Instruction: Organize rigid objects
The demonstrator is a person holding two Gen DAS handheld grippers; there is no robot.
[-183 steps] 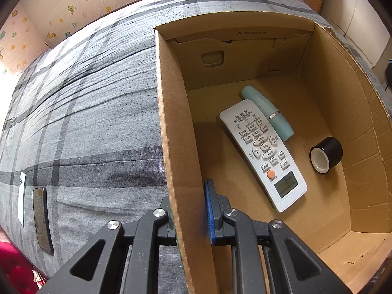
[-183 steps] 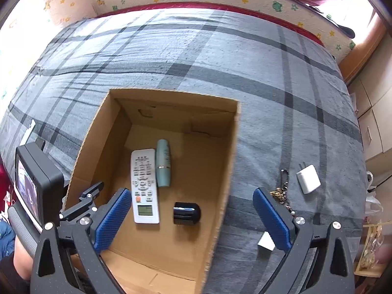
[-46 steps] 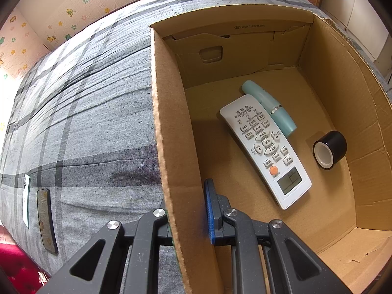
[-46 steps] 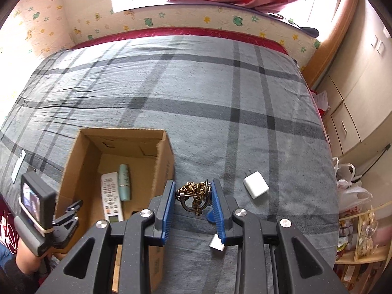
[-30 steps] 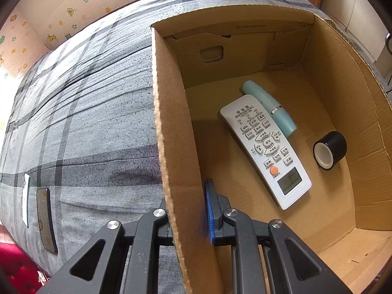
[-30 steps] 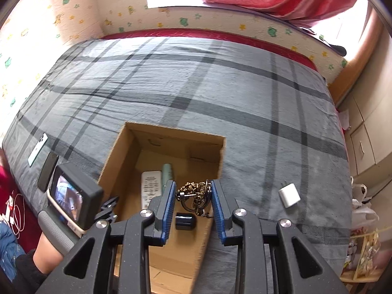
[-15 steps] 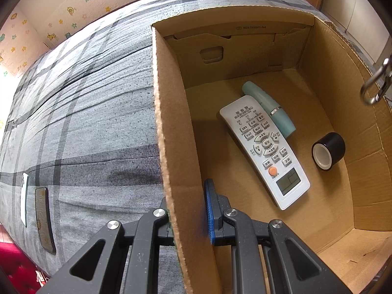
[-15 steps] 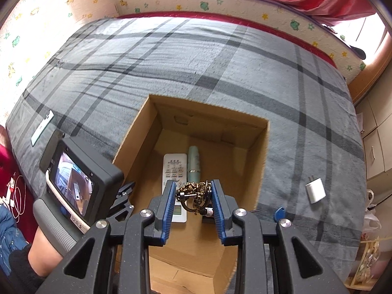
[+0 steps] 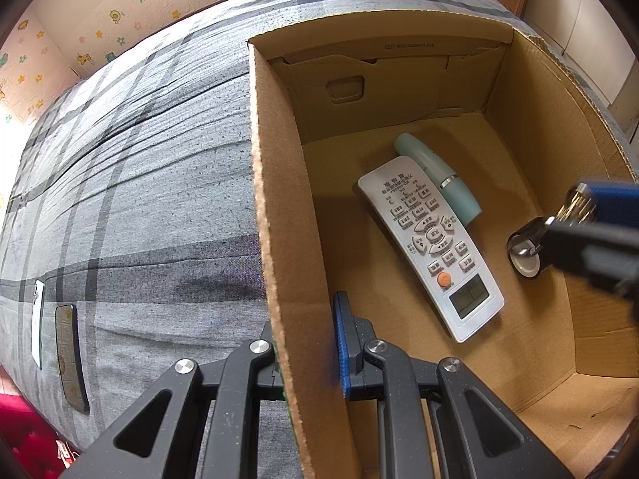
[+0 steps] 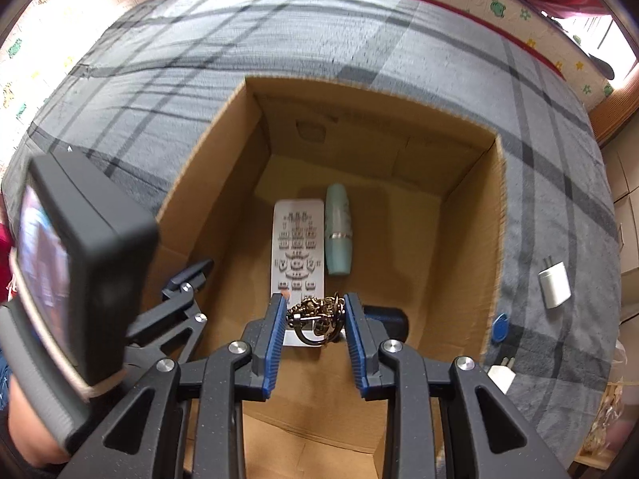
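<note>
Right wrist: one remote, one bottle, one keychain.

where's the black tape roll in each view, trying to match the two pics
Left wrist: the black tape roll lies on the cardboard box floor at far right, partly covered by the right gripper.
Right wrist: only the roll's end shows, low centre, just right of that gripper's right finger.
Shared landmark: the white remote control, with the roll off its display end.
</note>
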